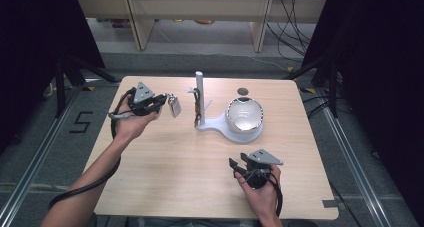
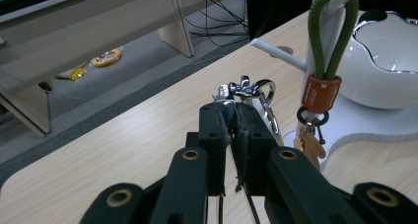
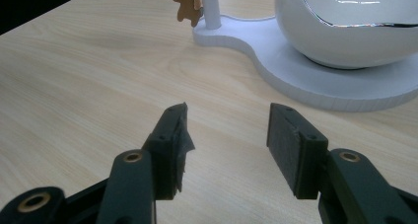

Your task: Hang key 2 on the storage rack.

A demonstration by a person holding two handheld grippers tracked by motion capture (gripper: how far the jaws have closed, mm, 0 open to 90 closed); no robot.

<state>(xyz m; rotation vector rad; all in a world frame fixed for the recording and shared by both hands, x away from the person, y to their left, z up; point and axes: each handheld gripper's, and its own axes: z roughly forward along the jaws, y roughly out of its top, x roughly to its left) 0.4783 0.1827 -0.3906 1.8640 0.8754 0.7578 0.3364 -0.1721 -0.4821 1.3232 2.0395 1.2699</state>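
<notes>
My left gripper (image 1: pixel 162 101) hovers over the table's far left and is shut on a silver metal keychain (image 1: pixel 174 106). In the left gripper view the jaws (image 2: pixel 229 116) pinch its shiny clasp (image 2: pixel 246 90). To the right stands a white stand (image 1: pixel 216 123) with an upright post (image 1: pixel 199 94) and a white bowl (image 1: pixel 245 114). A green strap (image 2: pixel 329 34) with an orange tag (image 2: pixel 321 93) and a small brown charm (image 2: pixel 309 148) hangs from the post. My right gripper (image 1: pixel 238 162) rests near the front right, open and holding nothing (image 3: pixel 226 135), facing the stand's base (image 3: pixel 296 66).
A dark round spot (image 1: pixel 243 91) lies on the table behind the bowl. Wooden furniture legs (image 1: pixel 141 24) and cables (image 1: pixel 295 32) stand on the floor beyond the far edge. Bare wood stretches between the two grippers.
</notes>
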